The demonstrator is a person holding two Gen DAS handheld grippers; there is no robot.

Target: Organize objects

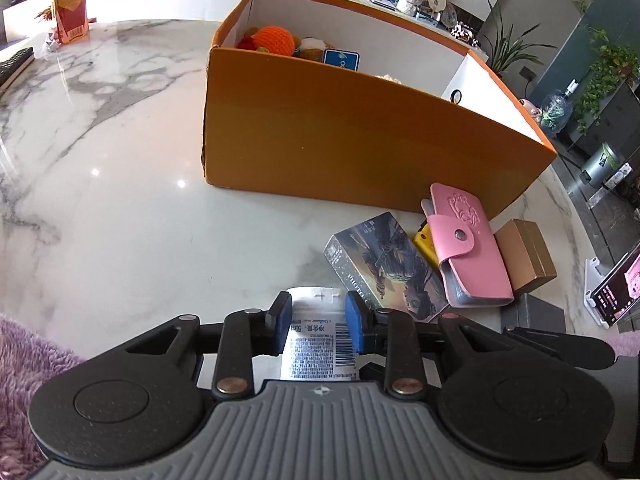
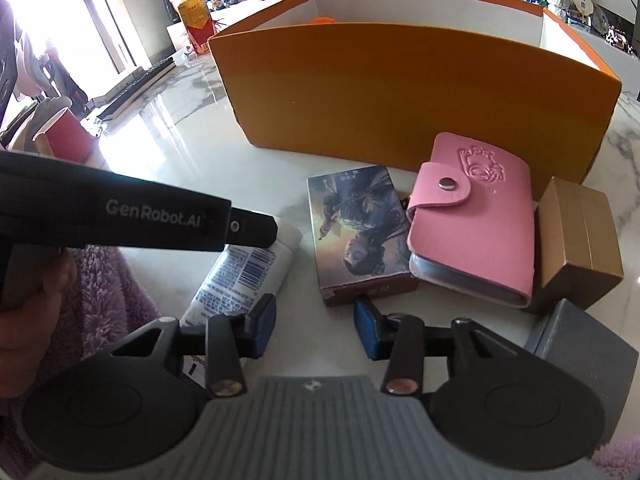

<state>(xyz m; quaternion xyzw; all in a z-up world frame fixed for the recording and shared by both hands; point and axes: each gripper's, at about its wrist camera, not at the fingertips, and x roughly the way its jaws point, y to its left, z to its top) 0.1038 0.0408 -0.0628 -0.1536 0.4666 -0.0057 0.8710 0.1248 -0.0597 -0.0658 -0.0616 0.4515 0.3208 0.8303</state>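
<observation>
A white tube (image 1: 314, 340) with printed text and a barcode lies on the marble table, and my left gripper (image 1: 318, 318) is shut on it, blue pads against both sides. In the right wrist view the same tube (image 2: 240, 272) runs under the left gripper's black body (image 2: 160, 212). My right gripper (image 2: 316, 322) stands open over bare marble, just short of a picture-printed box (image 2: 360, 232). Right of that box lie a pink snap wallet (image 2: 476, 216), a gold-brown box (image 2: 580, 240) and a grey box (image 2: 580, 352). Behind them stands the big orange box (image 2: 400, 92), which holds an orange knitted ball (image 1: 276, 40).
A bottle with an orange label (image 1: 70, 4) stands far left on the table. A keyboard (image 2: 136, 84) and a pink cup (image 2: 68, 136) sit near the left edge. A phone on a white stand (image 1: 616, 292) is at the right. A purple fluffy sleeve (image 1: 20, 380) shows at the lower left.
</observation>
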